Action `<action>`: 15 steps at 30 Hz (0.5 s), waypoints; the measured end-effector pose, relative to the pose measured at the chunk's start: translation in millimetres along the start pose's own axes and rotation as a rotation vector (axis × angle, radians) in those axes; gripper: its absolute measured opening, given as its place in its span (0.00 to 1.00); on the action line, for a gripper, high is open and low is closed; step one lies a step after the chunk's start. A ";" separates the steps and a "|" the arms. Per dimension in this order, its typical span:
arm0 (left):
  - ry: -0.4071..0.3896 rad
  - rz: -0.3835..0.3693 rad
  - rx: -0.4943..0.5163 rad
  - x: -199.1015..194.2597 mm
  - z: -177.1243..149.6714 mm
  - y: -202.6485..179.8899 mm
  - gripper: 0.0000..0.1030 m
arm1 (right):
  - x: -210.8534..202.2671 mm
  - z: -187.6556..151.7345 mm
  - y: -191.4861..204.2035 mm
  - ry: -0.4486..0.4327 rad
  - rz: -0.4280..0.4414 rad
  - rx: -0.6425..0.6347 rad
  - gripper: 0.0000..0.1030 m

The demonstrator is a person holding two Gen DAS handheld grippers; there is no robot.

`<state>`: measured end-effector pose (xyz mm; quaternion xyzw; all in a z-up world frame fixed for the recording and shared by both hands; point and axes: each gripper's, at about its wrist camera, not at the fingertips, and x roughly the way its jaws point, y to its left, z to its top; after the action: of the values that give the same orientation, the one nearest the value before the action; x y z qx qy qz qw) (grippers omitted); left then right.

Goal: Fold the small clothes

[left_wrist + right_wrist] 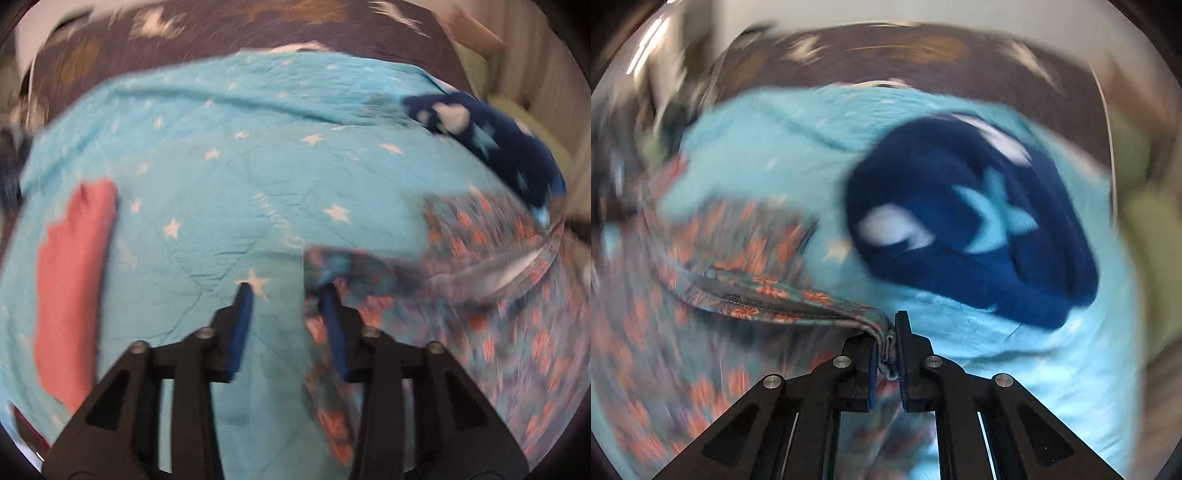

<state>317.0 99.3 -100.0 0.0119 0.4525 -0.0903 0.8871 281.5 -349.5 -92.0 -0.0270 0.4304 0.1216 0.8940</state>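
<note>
Pinched cloth is sitting nearest the right camera: the right gripper [891, 345] is clamping a bunched hem of the floral garment [713, 236]. Over on the other side, the left gripper [287, 312] is standing open, one finger overlapping that garment's edge, nothing pressed between the pads. Folding is looking barely begun on this piece; it is still sprawling loose over the turquoise star blanket [221, 155]. A pink piece [74, 266] is lying flat at the left, seemingly already folded, and a navy star garment [967, 221] is waiting in a heap. Open blanket is stretching between them, giving fair room; the brown bedcover [229, 33] is bordering the far edge.
</note>
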 end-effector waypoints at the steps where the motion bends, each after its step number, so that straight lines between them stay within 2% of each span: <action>1: 0.025 -0.002 -0.067 8.9 3.2 9.6 0.36 | 6.2 3.2 -15.8 0.017 0.064 0.108 0.08; 2: 0.031 -0.004 -0.112 12.5 2.7 15.4 0.36 | 16.6 3.6 -32.9 0.054 0.127 0.235 0.09; 3: 0.026 -0.010 -0.156 14.1 1.8 20.9 0.36 | 24.3 -0.1 -41.7 0.084 0.141 0.317 0.11; 4: 0.015 -0.012 -0.188 13.4 0.7 25.1 0.36 | 29.2 -3.0 -48.2 0.104 0.135 0.374 0.16; 6: 0.013 -0.015 -0.200 12.1 -2.7 27.1 0.36 | 26.7 -7.6 -56.3 0.092 0.170 0.451 0.19; 8: 0.016 0.015 -0.178 8.5 -8.4 24.1 0.36 | 21.4 -9.0 -59.4 0.092 0.160 0.471 0.23; 10: 0.012 0.031 -0.170 3.3 -12.9 22.2 0.36 | 11.3 -11.9 -59.8 0.088 0.100 0.464 0.30; 12: -0.007 0.012 -0.176 -9.1 -20.3 21.7 0.36 | -4.3 -17.5 -57.8 0.077 0.057 0.448 0.31; 15: -0.038 -0.028 -0.173 -33.7 -36.3 15.8 0.36 | -26.3 -31.0 -51.4 0.067 0.077 0.445 0.31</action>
<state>271.3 123.6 -95.3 -0.0729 0.4418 -0.0635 0.8919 254.4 -409.2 -93.9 0.1832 0.4770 0.0568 0.8577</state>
